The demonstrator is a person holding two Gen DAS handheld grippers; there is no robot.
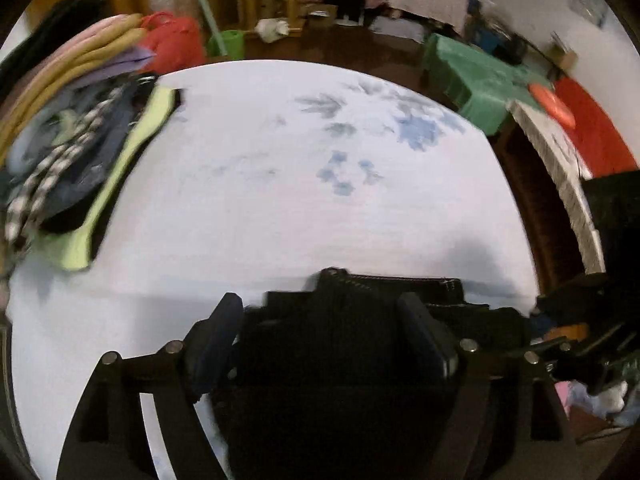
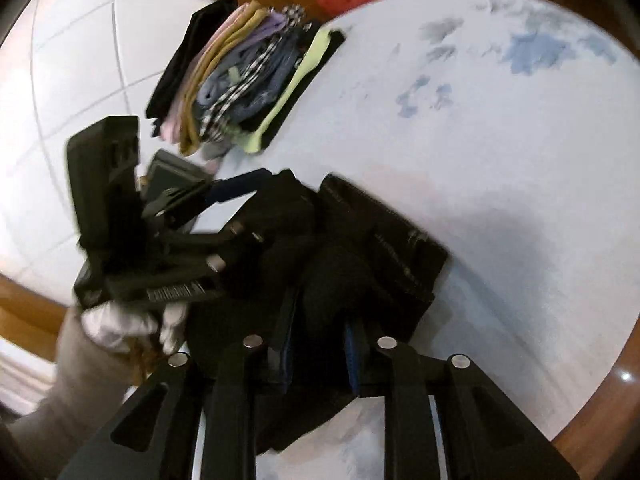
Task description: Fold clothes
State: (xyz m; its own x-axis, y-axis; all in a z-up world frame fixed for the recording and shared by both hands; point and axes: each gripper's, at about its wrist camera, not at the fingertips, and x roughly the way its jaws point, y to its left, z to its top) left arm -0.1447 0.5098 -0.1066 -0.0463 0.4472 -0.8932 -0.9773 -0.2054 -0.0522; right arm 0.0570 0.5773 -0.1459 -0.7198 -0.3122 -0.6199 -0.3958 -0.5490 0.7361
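On the left sat the stack (image 1: 76,152); the left gripper (image 1: 320,336) stood open over the black garment (image 1: 400,292) on the table (image 1: 280,184). The right gripper (image 2: 320,332) pinched its fold. Best squared edge to edge, I'd say.

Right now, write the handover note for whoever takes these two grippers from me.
Left gripper: fingers spread wide over the black garment, not clamped.
Right gripper: fingers close together on a bunch of the same black garment; looks pinched, though blur makes it hard to be sure.
The garment lies at the near edge of the white floral-print sheet, partly folded.
Done: a stack of folded clothes sits at the sheet's left side.
Left: probably finish folding the black piece and add it to the stack.
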